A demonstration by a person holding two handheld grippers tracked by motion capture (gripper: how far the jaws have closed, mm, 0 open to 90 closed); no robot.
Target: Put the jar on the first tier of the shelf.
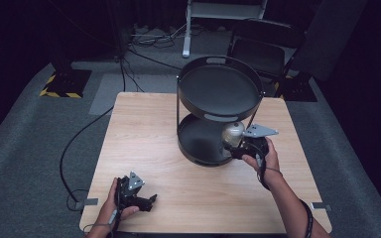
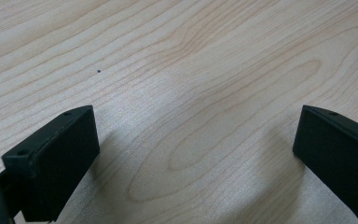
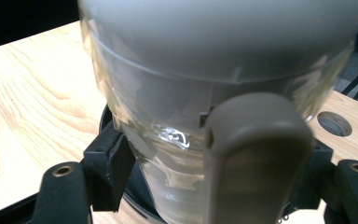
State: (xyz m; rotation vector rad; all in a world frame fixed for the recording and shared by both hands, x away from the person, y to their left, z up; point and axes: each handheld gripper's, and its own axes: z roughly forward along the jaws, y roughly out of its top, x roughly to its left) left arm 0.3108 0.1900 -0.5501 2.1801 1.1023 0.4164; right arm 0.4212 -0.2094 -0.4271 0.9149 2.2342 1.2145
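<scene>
Clear plastic, that's what the right gripper (image 1: 239, 148) is pinching: a see-through jug (image 1: 233, 133) with a grey lid and a grey handle. In the right gripper view the jaws press on the jug (image 3: 177, 154) from either side, low on its body, with the handle (image 3: 254, 158) facing straight back at the camera. So it's clamped, not just resting there.

Where it sits matters. From the high view, the jug is right at the near right rim of the black two-tier stand (image 1: 218, 111), which is toward the far edge of the wooden table (image 1: 144, 144), a bit right of centre. The jug looks level with the gap between the upper tray (image 1: 218, 89) and the lower tray (image 1: 198, 144). I can't honestly tell whether its base is touching the lower tray or hanging just above it; the right gripper view shows a dark round rim under the jug, but contact is hidden.

The jug looks upright, long axis vertical, and the stand's open side faces the right hand (image 1: 268, 156). Whether it's headed in or out, my guess is the move runs along that line, toward the far edge or back, ducking the upper tray's rim and the thin post beside it.

Left gripper (image 1: 138, 197) is way off at the near left corner, jaws spread wide over bare wood. Right hand is clearly the nearer one.
</scene>
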